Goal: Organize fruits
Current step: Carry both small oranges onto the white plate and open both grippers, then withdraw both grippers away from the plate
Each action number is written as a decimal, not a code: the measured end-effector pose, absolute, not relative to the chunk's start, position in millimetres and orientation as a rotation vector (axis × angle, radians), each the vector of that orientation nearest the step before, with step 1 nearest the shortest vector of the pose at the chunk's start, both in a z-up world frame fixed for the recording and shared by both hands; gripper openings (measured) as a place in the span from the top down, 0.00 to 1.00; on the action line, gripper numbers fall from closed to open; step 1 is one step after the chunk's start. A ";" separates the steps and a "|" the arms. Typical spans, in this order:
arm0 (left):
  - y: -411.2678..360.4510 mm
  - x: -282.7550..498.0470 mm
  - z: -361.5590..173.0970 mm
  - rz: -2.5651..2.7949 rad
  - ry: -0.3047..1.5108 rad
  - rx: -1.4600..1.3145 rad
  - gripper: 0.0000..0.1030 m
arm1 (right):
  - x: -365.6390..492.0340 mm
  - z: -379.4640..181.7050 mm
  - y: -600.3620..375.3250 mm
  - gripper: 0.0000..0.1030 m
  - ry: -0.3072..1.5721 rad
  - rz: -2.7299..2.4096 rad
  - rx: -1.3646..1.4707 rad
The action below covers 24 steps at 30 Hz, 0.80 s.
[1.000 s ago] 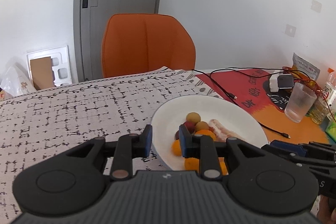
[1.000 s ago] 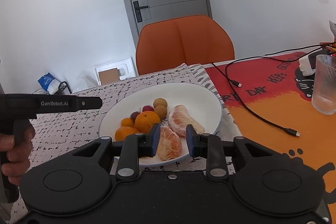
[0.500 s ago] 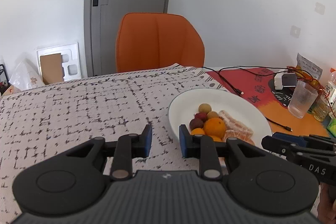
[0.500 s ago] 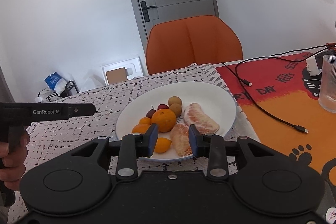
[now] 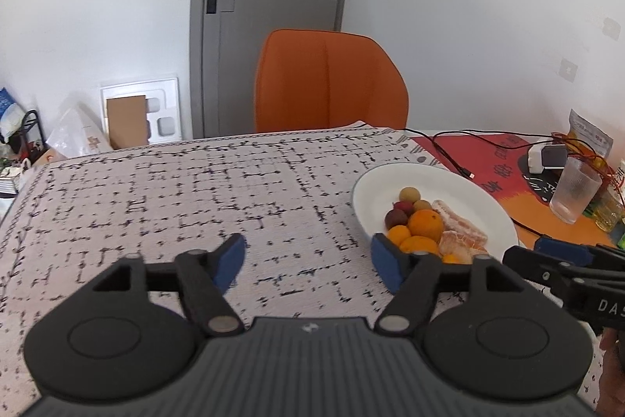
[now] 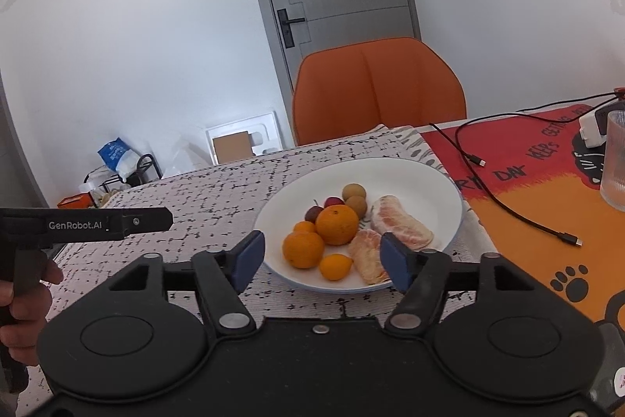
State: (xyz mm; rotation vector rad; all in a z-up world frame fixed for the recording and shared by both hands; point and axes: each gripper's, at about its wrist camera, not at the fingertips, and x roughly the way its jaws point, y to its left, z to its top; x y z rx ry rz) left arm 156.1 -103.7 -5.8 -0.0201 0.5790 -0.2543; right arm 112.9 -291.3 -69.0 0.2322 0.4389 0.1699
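While both pairs of jaws are spreading apart with nothing caught between them, the fruit all lies together on the white plate [image 6: 437,182], which sits on the speckled tablecloth [image 5: 195,190] and serves here as the landmark. Far left of the plate, in the right wrist view, a hand [image 6: 19,303] grips the handle of the left gripper [image 5: 308,256], whose blue pads hang over bare cloth, the right-hand pad just at the plate's near-left rim. On the plate's left half sit a large orange [image 6: 336,224], a second orange [image 6: 303,249] in front of it, and a small orange fruit [image 6: 304,226] tucked between the two. A yellow-orange kumquat-like fruit [image 6: 336,266] lies nearest the front rim. Behind the large orange are a dark plum [image 6: 313,213], a red cherry-like fruit [image 6: 334,202] and two brown longans [image 6: 354,198]. To their right rest two peeled citrus pieces [image 6: 402,225], one behind the other. The right gripper [image 6: 322,256] is released and empty, held over the plate's front rim with its pads apart from the fruit. Behind the plate stands an orange chair [image 6: 379,88]. Right of the plate, on a red and orange mat [image 6: 527,206], run a black cable [image 6: 508,206] and, farther right, a ribbed glass [image 6: 614,159].
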 end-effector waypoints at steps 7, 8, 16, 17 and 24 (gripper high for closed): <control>-88.3 132.3 2.9 -0.203 0.530 -0.004 0.13 | 98.9 -59.9 -278.1 0.12 0.417 0.187 0.214; -85.8 129.1 3.8 -0.195 0.527 -0.004 0.11 | 96.9 -58.3 -275.8 0.11 0.413 0.187 0.208; -69.6 105.8 11.1 -0.156 0.516 0.003 0.05 | 81.2 -48.8 -260.4 0.00 0.401 0.180 0.158; -68.1 103.6 12.3 -0.152 0.515 0.005 0.05 | 79.7 -48.1 -259.1 0.00 0.400 0.182 0.154; -55.7 83.3 18.2 -0.152 0.500 -0.015 0.00 | 66.6 -39.8 -250.4 0.00 0.393 0.195 0.141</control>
